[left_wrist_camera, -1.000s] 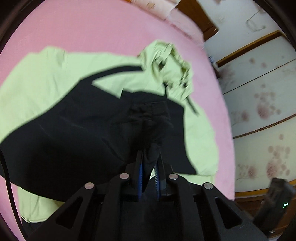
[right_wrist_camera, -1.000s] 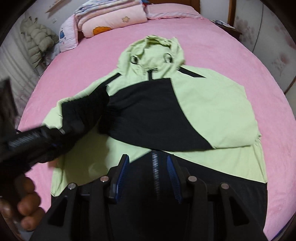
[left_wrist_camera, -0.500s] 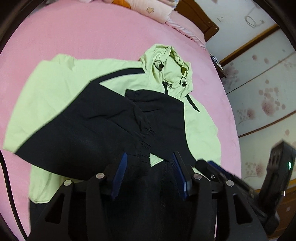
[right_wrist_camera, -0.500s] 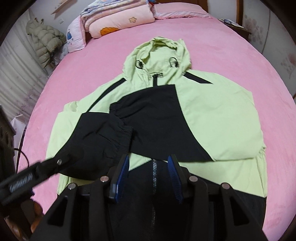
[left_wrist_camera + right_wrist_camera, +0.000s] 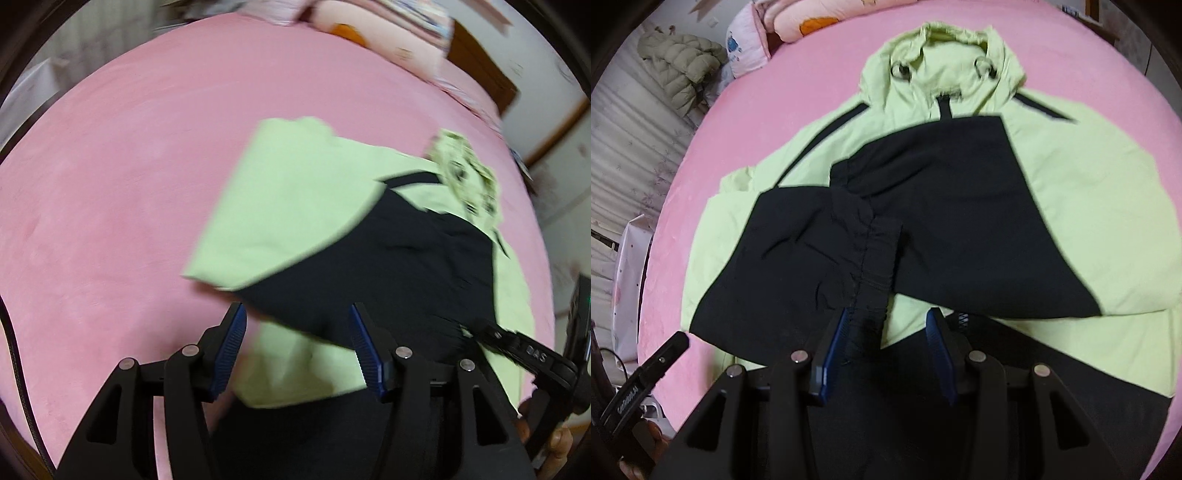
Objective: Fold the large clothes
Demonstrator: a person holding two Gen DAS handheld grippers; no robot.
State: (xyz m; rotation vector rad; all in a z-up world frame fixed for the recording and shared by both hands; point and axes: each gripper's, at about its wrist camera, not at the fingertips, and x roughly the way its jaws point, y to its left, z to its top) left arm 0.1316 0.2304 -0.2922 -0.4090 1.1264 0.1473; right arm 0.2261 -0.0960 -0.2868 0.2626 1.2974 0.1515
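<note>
Left tongs [image 5: 295, 347] just let go of the black sleeve [image 5: 827, 258] and swung off past the jacket's [image 5: 1071, 206] edge, jaws spread, gripping nothing. 1 jacket flat on the pink bed [image 5: 798, 88], both sleeves folded across its chest. Right tongs [image 5: 884, 350] hang slack over the cuff. Next is probably folding the hem up, needing 2 corner grabs.

Bed [image 5: 783, 110]: pink cover.
Jacket [image 5: 1071, 192]: green-and-black, flat mid-bed, sleeves folded in.
Folded quilts [image 5: 798, 18]: beyond the jacket's hood.
</note>
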